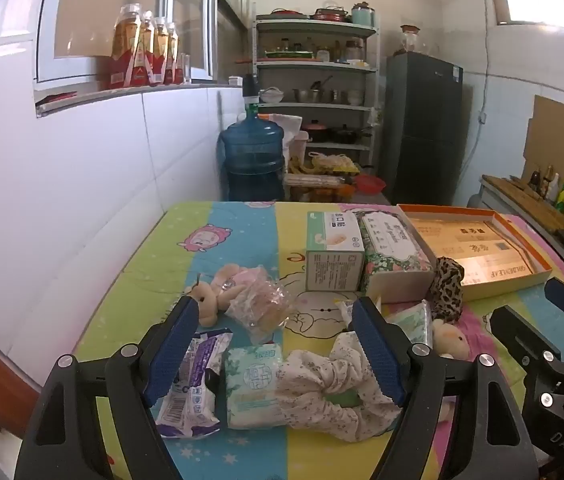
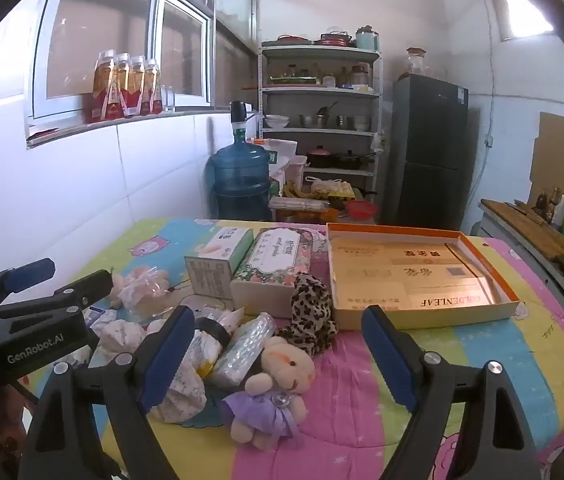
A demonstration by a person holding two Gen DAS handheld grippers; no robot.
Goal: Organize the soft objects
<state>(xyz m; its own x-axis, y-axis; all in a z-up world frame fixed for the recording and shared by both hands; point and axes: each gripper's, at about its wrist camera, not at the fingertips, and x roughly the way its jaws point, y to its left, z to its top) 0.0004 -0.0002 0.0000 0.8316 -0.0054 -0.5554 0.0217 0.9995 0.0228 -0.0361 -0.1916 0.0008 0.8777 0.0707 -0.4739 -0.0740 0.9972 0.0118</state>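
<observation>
The near middle of the table [image 2: 482, 344] was crowded with soft items, a plush bear [image 2: 278, 384] foremost, leaving bare cloth only to the right, in front of the open orange-rimmed box [image 2: 422, 236]. Two tissue boxes [image 2: 242, 268] blocked the way behind the pile, and the tiled wall [image 1: 82, 200] closed the left side.

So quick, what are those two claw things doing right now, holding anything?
Left gripper: open, holding nothing, above the soft items.
Right gripper: open, holding nothing, above the plush toy.
</observation>
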